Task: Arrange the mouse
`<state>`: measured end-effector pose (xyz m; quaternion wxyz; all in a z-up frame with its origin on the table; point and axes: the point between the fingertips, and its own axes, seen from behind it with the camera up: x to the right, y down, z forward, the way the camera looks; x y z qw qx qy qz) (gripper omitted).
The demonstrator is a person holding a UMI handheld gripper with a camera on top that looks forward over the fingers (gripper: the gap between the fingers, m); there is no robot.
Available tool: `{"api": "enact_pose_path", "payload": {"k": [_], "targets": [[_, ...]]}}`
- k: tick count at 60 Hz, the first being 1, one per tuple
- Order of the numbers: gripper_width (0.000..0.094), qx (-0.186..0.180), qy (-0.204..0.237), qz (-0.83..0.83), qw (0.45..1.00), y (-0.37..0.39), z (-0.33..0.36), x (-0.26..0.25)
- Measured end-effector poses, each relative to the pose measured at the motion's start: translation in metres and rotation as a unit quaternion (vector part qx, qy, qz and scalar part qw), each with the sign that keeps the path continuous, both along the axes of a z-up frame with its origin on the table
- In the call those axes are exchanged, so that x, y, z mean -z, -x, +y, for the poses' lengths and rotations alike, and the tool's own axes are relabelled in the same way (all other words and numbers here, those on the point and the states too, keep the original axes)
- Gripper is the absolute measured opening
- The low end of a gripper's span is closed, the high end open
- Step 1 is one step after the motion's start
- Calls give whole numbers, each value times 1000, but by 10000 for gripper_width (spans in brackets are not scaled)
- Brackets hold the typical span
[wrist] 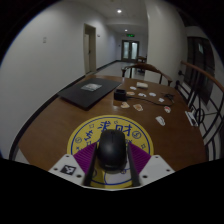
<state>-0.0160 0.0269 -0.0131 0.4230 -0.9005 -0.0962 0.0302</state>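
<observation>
A black computer mouse sits between my fingers, close to the camera. My gripper is shut on the mouse, with both dark fingers pressing against its sides. Under it lies a round yellow mouse mat with a purple rim and blue lettering, at the near edge of a brown wooden table. I cannot tell whether the mouse rests on the mat or hangs just above it.
A dark closed laptop lies at the table's far left. Several small white cards are scattered across the middle and right. Chairs stand at the far end and the right side. A corridor lies beyond.
</observation>
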Motion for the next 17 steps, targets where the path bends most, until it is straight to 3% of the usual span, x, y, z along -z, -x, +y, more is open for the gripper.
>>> {"api": "enact_pose_path", "payload": {"k": [6,17], "targets": [[869,-23,-34,-11,999,-8,-10,-20],[850,-30,-84,41,995,-37,-62,-57]]}}
